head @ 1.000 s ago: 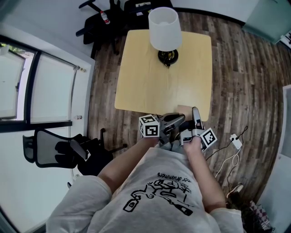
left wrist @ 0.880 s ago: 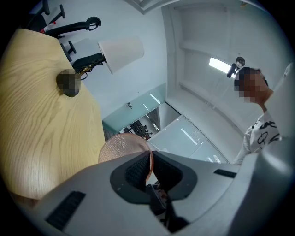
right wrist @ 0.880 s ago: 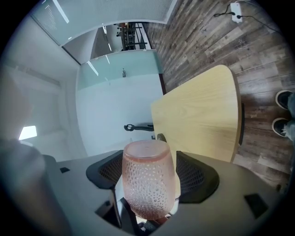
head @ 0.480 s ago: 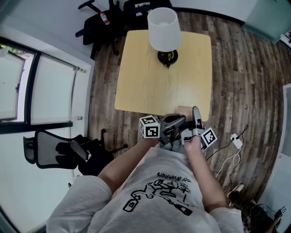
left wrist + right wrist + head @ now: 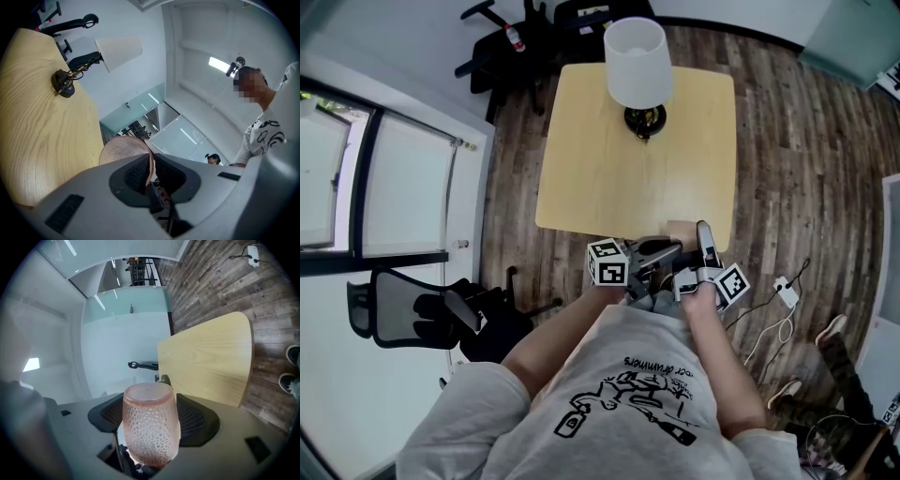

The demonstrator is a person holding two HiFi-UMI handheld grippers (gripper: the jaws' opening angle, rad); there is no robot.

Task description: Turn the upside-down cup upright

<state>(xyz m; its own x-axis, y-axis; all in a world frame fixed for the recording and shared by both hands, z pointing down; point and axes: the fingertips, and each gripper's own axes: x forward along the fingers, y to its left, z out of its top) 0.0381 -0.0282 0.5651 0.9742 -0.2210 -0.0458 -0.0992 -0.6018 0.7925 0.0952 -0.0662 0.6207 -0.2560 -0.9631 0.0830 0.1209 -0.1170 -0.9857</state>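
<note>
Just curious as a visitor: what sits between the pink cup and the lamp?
Nothing: the head view shows only bare light wooden tabletop between the pink dimpled translucent cup and the white-shaded table lamp.

Pink, dimpled, translucent cup [image 5: 151, 432] clamped in the right gripper [image 5: 152, 414].

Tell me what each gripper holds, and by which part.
Both hold the cup: right gripper clamps its body, left gripper pinches its thin wall.
</note>
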